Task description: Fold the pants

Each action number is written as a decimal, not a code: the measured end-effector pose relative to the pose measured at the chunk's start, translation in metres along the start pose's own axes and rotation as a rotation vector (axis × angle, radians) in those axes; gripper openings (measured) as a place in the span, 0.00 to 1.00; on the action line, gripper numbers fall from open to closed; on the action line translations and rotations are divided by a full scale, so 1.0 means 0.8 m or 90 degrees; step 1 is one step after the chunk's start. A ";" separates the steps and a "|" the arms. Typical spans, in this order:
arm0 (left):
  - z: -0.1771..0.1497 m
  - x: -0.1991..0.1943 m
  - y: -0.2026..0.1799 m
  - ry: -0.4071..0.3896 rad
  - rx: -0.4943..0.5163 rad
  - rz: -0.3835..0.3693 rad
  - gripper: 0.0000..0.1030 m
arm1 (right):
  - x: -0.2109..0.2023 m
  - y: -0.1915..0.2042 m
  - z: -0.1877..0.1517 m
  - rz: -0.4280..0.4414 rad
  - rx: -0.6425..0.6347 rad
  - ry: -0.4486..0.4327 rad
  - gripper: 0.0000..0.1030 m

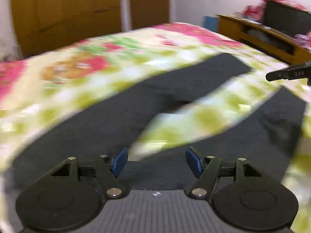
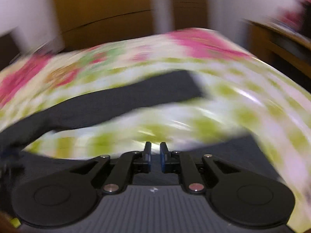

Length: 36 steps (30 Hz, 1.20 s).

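Pants [image 1: 175, 89] lie spread on the bed [image 1: 97, 58] ahead of both. Left hand-held gripper [image 1: 156, 160] released, right hand-held gripper [image 2: 155, 156] nearly clenched, empty. Blurry swing, might snag one layer only.

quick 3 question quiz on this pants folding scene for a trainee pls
1. True or false: the dark grey fabric pants lie with both legs spread apart on the floral bedsheet.
2. Which gripper has its blue-padded jaws wide apart: A) left gripper B) right gripper?
3. Fill in: behind the bed stands a brown wooden ______.

Key: 1 true; 2 A; 3 wardrobe.
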<state>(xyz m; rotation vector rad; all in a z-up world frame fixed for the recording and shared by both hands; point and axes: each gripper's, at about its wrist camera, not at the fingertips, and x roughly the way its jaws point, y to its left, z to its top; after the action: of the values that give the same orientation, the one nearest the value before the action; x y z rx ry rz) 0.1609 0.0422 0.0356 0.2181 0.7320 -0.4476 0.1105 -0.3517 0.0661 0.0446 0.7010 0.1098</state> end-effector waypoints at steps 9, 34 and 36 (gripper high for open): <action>-0.001 0.028 0.234 0.074 -0.060 0.134 0.81 | 0.227 0.209 0.147 0.182 -0.332 0.111 0.32; -0.001 0.117 0.311 0.223 -0.033 0.041 0.60 | 0.364 0.298 0.157 0.208 -0.579 0.269 0.53; 0.002 0.119 0.316 0.228 -0.037 0.034 0.62 | 0.366 0.304 0.159 0.209 -0.592 0.265 0.54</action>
<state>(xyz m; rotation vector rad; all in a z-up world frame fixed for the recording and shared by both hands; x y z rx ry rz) 0.3418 0.2349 -0.0187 0.2664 1.0854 -0.3394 0.3938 -0.0763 -0.0061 -0.7760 0.9965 0.7666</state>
